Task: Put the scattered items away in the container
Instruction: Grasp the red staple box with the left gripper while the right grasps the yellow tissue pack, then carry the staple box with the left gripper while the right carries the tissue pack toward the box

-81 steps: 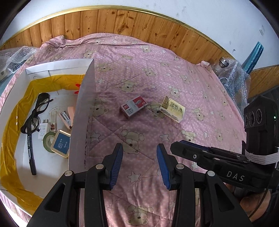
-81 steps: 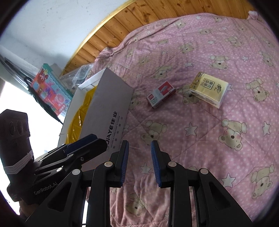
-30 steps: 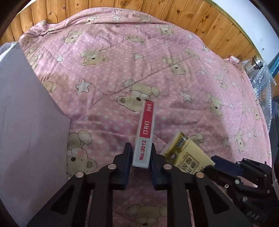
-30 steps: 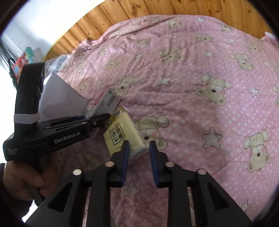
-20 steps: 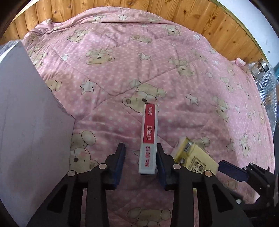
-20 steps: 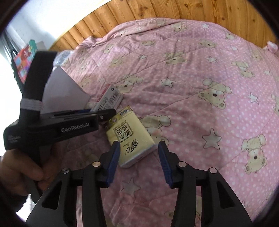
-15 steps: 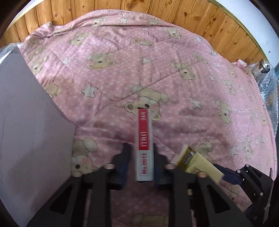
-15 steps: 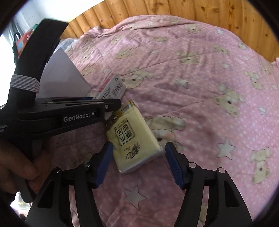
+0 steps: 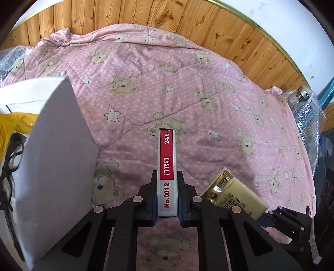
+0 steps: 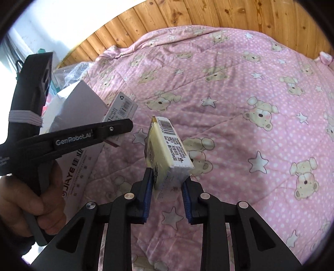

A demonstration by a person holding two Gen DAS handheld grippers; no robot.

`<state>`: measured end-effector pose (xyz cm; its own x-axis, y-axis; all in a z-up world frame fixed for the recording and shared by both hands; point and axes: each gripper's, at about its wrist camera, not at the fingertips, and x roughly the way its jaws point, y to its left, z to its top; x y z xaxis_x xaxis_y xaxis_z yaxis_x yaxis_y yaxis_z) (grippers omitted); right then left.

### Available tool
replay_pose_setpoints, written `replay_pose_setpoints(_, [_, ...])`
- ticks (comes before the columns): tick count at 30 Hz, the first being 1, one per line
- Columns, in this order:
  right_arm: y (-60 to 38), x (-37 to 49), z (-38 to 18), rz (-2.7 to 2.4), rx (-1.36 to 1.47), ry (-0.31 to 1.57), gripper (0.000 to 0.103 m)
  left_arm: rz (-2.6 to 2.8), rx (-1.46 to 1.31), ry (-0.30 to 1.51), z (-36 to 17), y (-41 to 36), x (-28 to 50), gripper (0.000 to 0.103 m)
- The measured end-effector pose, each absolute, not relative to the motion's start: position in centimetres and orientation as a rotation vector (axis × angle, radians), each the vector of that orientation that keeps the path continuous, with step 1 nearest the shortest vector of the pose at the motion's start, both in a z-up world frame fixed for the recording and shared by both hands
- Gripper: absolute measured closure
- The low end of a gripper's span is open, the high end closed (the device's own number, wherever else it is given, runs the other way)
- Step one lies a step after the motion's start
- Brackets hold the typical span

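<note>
— Pink quilt with bears and stars covers the bed, wood panelling behind it. What have the left tongs got?

— They are closed on a staple box, red and silver, marked "No.0012" and "24/6". The box stands on edge between the blue pads and points away from the camera, lifted above the quilt.

— And the right tongs?

— Clamped on a tissue pack, pale yellow. The pads grip its near end, and the pack sticks up and forward, barcode side facing up. It is clear of the quilt too.

— Where is the container?

— The box sits at the left of the left wrist view. Its white wall rises just beside the left tongs. Over the wall you can see a yellow lining and glasses inside.

— Can each camera see the other tongs?

— Yes. In the right wrist view the left tongs reach in from the left, held by a hand, with the staple box in their tip, in front of the box wall. In the left wrist view the tissue pack shows at lower right, with the right tongs behind it.

— Anything else around?

— Bubble wrap and a jar at the far right edge of the bed
</note>
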<state>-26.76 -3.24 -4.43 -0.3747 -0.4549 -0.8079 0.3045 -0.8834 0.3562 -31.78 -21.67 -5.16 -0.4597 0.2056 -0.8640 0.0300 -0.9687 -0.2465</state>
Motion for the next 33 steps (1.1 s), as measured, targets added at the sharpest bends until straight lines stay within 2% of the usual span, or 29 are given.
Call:
replay_pose_setpoints(18, [-5.5, -20.0, 1.4, -2.303, 1.303, -0.166, 0.077, 2.602, -1.434, -0.367, 1.6, -22.5, -22.1, 0.088])
replay_pose_setpoints(33, [-8.9, -13.7, 4.7, -2.309, 1.231, -0.075, 0.079, 2.617, -1.338, -0.404, 4.4, -23.7, -14.4, 0.088])
